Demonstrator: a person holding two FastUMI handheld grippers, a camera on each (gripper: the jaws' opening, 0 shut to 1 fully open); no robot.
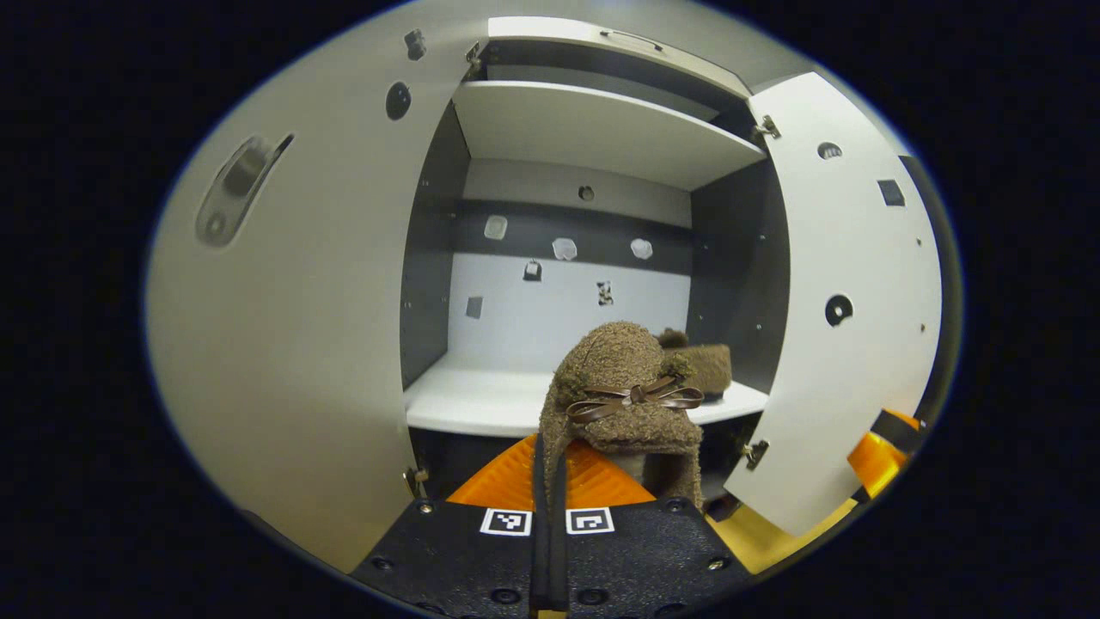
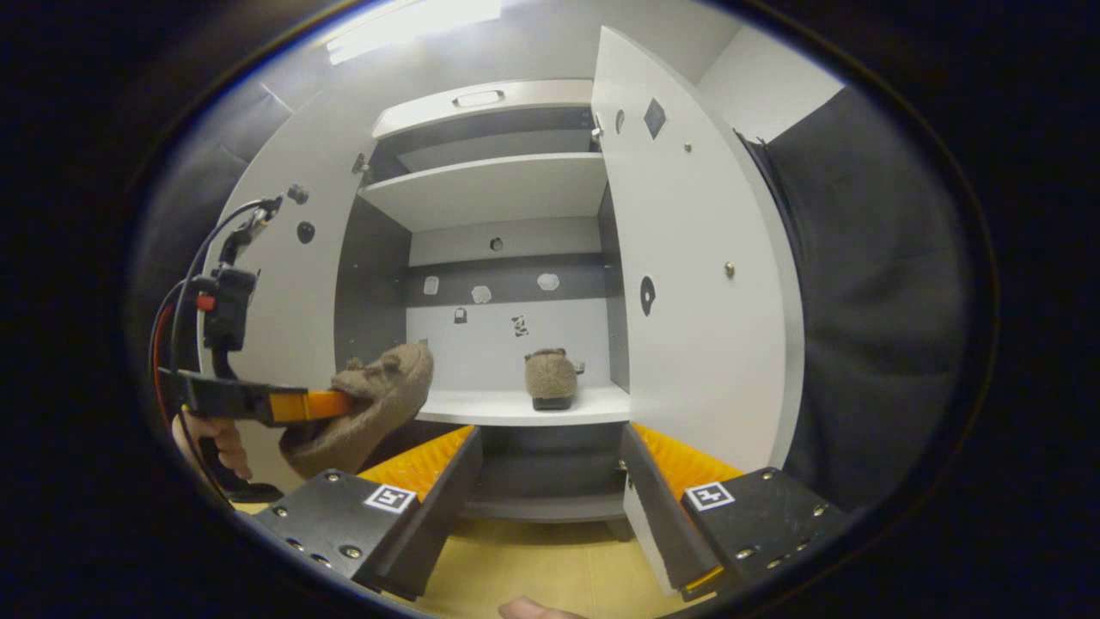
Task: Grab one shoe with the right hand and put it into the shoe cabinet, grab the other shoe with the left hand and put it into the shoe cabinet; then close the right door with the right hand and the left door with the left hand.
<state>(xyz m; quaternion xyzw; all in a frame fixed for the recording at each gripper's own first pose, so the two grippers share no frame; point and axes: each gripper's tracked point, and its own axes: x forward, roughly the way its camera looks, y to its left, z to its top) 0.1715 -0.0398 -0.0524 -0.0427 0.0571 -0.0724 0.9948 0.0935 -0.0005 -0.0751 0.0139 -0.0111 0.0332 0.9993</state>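
On the far left the left door [image 1: 284, 327] stands wide open, its handle on the outer face, and just inside it the left gripper [image 1: 550, 481] carries a brown fuzzy slipper [image 1: 623, 395] with a small bow, its orange fingers pressed together on the slipper's edge so the toe rises in front of the camera. In the right gripper view that same gripper [image 2: 331, 402], held by a hand [image 2: 215, 443], is level with the lip of the lower shelf [image 2: 516, 408], the slipper hanging partly below the shelf edge. To place it well, I judge the slipper should be lifted a little so its sole clears the lip, carried forward over the free left part of the shelf, and let go only once the sole rests flat. Further right, the second slipper [image 2: 550, 378] already sits on the shelf near the right wall, well apart from the carried one. The right gripper [image 2: 550, 507] hangs back in front of the cabinet, fingers spread wide and empty. On the right, the right door [image 2: 687, 258] is open too.
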